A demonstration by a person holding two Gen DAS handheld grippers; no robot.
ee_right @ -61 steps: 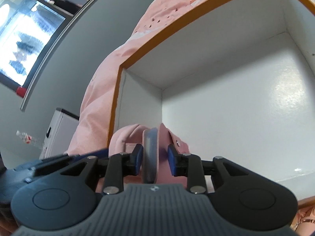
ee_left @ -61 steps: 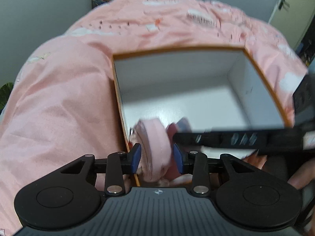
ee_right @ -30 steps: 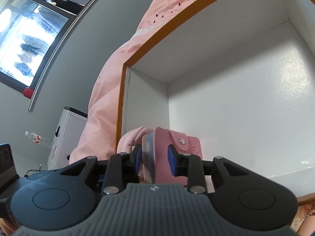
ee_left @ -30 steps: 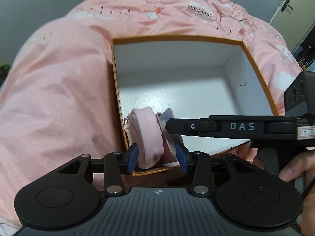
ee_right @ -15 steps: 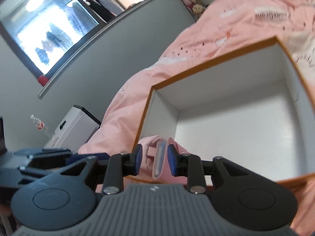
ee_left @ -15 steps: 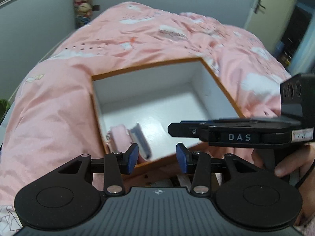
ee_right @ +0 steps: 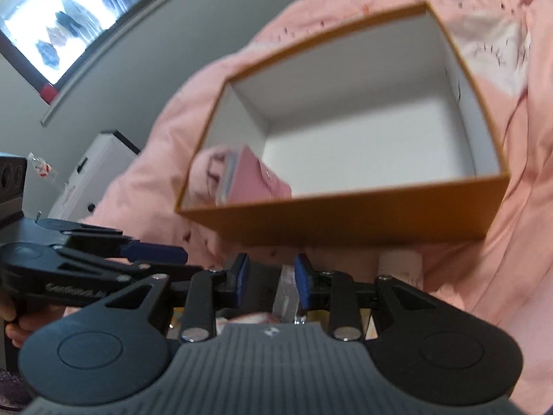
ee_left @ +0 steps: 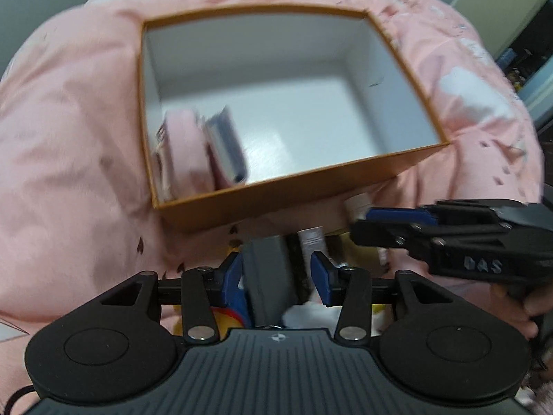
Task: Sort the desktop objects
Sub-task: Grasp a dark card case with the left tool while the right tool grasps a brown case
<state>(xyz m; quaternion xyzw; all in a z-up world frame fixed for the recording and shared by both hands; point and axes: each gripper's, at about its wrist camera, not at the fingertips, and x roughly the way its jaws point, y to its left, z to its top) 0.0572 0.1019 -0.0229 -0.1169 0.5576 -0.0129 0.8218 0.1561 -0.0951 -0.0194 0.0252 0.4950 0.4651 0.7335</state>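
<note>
Both grippers have pulled back from the box (ee_left: 345, 176), leaving the pink pouch (ee_left: 183, 152) and the grey case (ee_left: 226, 148) leaning in its lower-left corner. Left gripper (ee_left: 278, 275) and right gripper (ee_right: 271, 282) hang with jaws apart, holding nothing, over a blurred clutter at bottom centre. Pink bedding (ee_left: 69, 138) surrounds the box.

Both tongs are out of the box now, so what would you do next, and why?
Probably close the left tongs on the grey item between their open tips. The pink pouch already sits in the orange box, and more clutter lies in front of it.
</note>
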